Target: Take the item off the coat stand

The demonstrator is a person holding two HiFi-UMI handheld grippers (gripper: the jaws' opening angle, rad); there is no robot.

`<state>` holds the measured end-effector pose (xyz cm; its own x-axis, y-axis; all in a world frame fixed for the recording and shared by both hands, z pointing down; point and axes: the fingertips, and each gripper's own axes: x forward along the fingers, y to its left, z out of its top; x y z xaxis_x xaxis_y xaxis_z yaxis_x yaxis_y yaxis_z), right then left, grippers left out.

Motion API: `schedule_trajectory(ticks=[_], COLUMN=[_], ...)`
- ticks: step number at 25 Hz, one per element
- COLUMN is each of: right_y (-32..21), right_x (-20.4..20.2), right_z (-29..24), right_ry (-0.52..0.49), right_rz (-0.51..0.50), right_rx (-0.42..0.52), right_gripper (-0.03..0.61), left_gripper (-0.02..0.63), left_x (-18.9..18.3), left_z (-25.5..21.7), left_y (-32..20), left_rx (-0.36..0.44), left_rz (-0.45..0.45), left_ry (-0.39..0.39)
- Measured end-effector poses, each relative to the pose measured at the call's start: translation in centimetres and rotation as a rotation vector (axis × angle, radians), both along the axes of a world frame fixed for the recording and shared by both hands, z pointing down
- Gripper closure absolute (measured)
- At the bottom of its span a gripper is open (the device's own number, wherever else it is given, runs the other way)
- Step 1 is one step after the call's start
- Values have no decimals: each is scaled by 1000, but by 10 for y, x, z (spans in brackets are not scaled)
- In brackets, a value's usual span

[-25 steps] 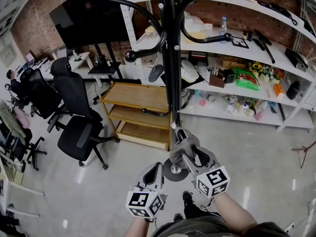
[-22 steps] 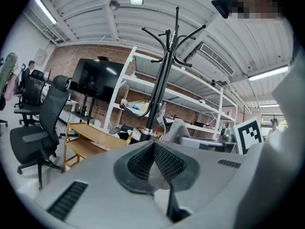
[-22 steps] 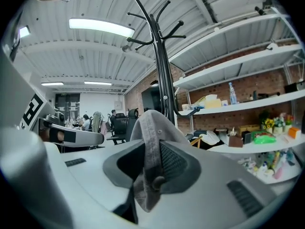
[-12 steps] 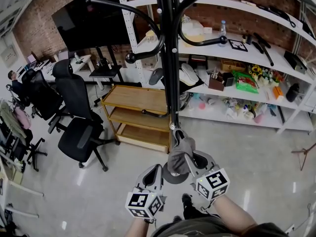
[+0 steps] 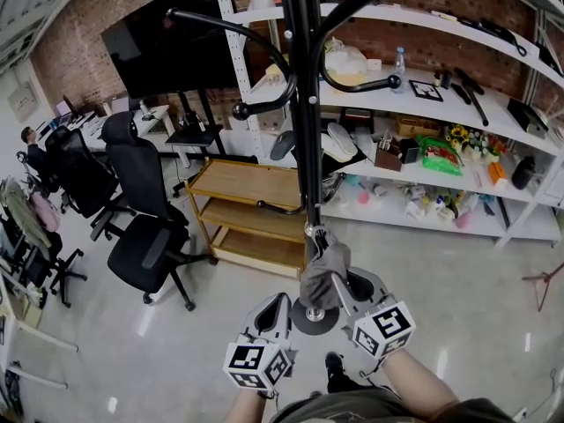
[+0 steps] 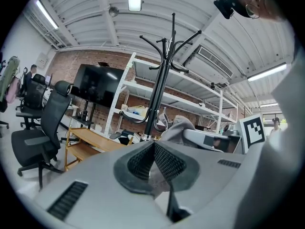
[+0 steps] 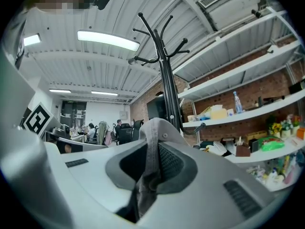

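A black coat stand [image 5: 304,130] rises in front of me, its round base [image 5: 315,317] on the floor. A grey cap [image 5: 322,267] hangs low against the pole. My right gripper [image 5: 337,282] is shut on the cap's fabric. In the right gripper view the cap [image 7: 153,128] is pinched between the pads of that gripper [image 7: 151,163], with the stand [image 7: 167,89] behind it. My left gripper [image 5: 275,311] is lower and to the left, shut and empty. In the left gripper view that gripper [image 6: 153,149] points at the stand [image 6: 159,89] and the cap [image 6: 180,127]. Whether the cap still rests on a hook is hidden.
White shelving [image 5: 458,95] full of small items stands behind the stand. A wooden trolley [image 5: 247,205] is to its left, with black office chairs [image 5: 145,227] further left. A dark screen [image 5: 167,33] hangs at the back. A person sits at far-left desks.
The right gripper's jaws have closed on the grey cap, bunching its fabric. The left gripper has stayed where it was.
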<state>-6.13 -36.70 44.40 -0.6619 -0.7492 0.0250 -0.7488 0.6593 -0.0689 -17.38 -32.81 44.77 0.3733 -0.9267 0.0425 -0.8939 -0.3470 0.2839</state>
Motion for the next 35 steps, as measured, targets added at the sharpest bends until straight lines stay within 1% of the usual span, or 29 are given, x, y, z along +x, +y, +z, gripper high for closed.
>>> schedule_trajectory(ticks=[5, 10, 16, 21, 24, 30, 35], right_y=[10, 25, 58, 85, 98, 111, 114], right_x=[4, 8, 15, 24, 31, 34, 39], right_z=[0, -8, 2, 8, 11, 18, 15], right_ry=[-4, -10, -5, 30, 36, 59, 41], right_rz=[13, 29, 57, 72, 83, 74, 52], right_rx=[16, 29, 12, -8, -19, -32, -25], right_gripper=[537, 537, 537, 537, 537, 537, 537], left_gripper=[606, 606, 606, 606, 606, 606, 606], left_x=[2, 4, 2, 0, 4, 14, 26], left_z=[-2, -6, 1, 5, 7, 10, 6], left_y=[7, 21, 47, 63, 71, 84, 90], left_rx=[21, 23, 25, 9, 1, -9, -1], left_rz=[9, 22, 26, 24, 34, 47, 38], left_ry=[0, 3, 25, 60, 56, 50, 48])
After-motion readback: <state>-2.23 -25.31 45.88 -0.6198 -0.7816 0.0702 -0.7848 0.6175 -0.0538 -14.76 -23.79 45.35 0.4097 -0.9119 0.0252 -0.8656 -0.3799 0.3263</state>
